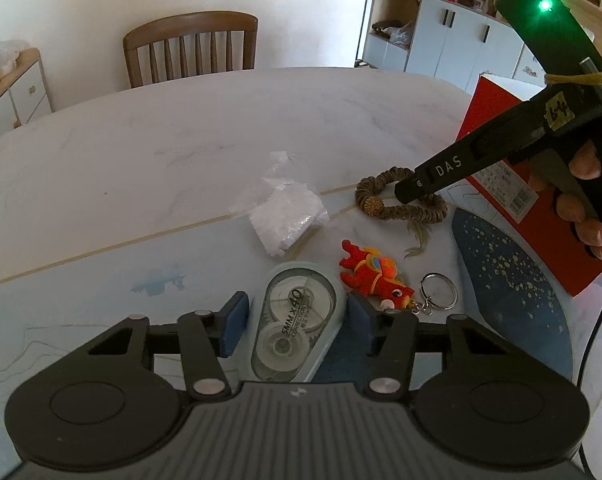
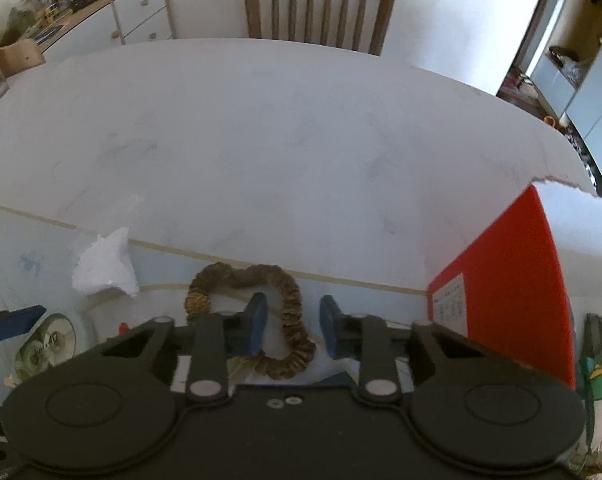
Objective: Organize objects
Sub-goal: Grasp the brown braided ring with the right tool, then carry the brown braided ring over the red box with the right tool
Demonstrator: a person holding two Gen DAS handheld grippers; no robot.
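A clear correction tape dispenser (image 1: 295,344) lies on the table between the blue pads of my left gripper (image 1: 297,316). The right pad is at its edge and a thin gap shows at the left pad. My right gripper (image 2: 293,328) is open astride one side of a brown scrunchie (image 2: 289,364), with a small gap on each side of the band. In the left wrist view the right gripper (image 1: 411,192) points down onto that scrunchie (image 1: 371,192). A red dragon keychain (image 1: 375,276) lies between the two. The correction tape (image 2: 45,344) also shows at the right wrist view's left edge.
A crumpled white plastic wrapper (image 1: 285,216) lies left of the scrunchie. A red box (image 2: 513,280) stands close to the right of my right gripper. A dark blue speckled mat (image 1: 513,280) lies in front of it. A wooden chair (image 1: 189,48) stands at the table's (image 1: 141,160) far side.
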